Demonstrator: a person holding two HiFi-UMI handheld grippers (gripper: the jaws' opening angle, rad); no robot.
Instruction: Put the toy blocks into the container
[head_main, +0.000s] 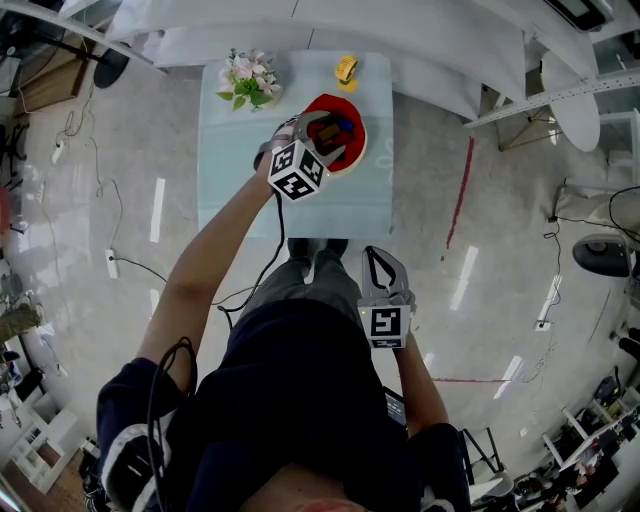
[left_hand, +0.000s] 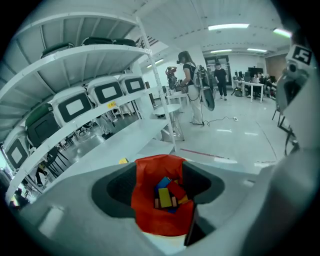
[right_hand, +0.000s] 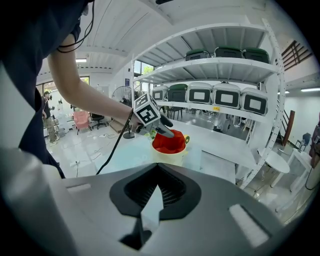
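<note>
The container (head_main: 352, 152) is a pale tub with a red liner, standing on the far right part of the light teal table (head_main: 235, 195). Inside it, several toy blocks (left_hand: 165, 195) lie piled: a yellow, a red and a blue one show. My left gripper (head_main: 327, 137) hovers just over the tub's mouth, tilted down into it, jaws open, with nothing between them. In the right gripper view the tub (right_hand: 170, 143) sits far ahead under the left gripper. My right gripper (head_main: 376, 256) hangs off the table by the person's body, shut and empty.
A small bunch of flowers (head_main: 250, 82) and a yellow toy (head_main: 346, 69) stand at the table's far edge. White shelving with crates runs behind the table. A red tape line (head_main: 460, 195) marks the floor to the right. People (left_hand: 192, 85) stand far off.
</note>
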